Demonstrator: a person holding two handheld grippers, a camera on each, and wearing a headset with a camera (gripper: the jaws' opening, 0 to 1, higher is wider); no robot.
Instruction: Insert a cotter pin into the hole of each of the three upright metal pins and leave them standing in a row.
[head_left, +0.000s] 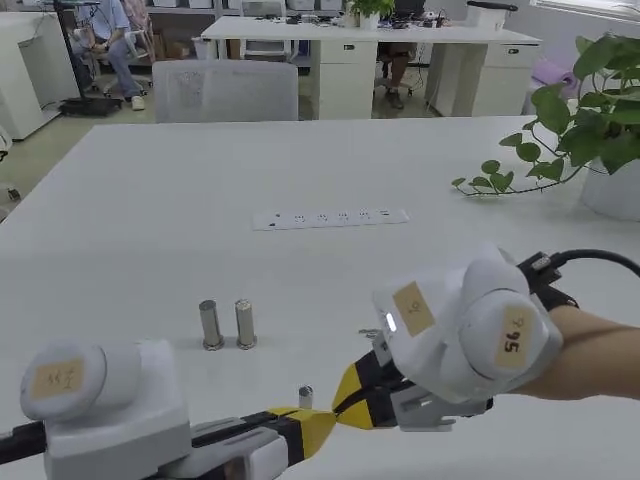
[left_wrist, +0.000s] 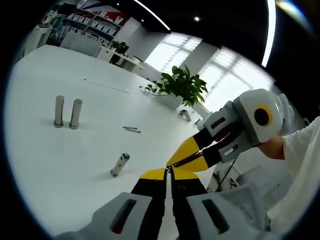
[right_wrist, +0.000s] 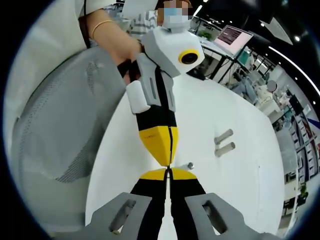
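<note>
Two metal pins (head_left: 210, 325) (head_left: 245, 324) stand upright side by side on the white table (head_left: 150, 230). A third pin (head_left: 305, 397) stands apart near the front, just behind the gripper tips; in the left gripper view this third pin (left_wrist: 120, 164) is left of the jaws. My left gripper (left_wrist: 170, 171) and my right gripper (right_wrist: 170, 170) meet tip to tip above the table, both shut. A thin sliver of metal, a cotter pin (left_wrist: 169, 169), shows where the tips touch. Two loose cotter pins (left_wrist: 131, 129) lie on the table beyond.
A white power strip (head_left: 330, 218) lies across the middle of the table. A potted plant (head_left: 590, 110) trails over the right side. A grey chair (head_left: 225, 90) stands at the far edge, with desks and seated people behind.
</note>
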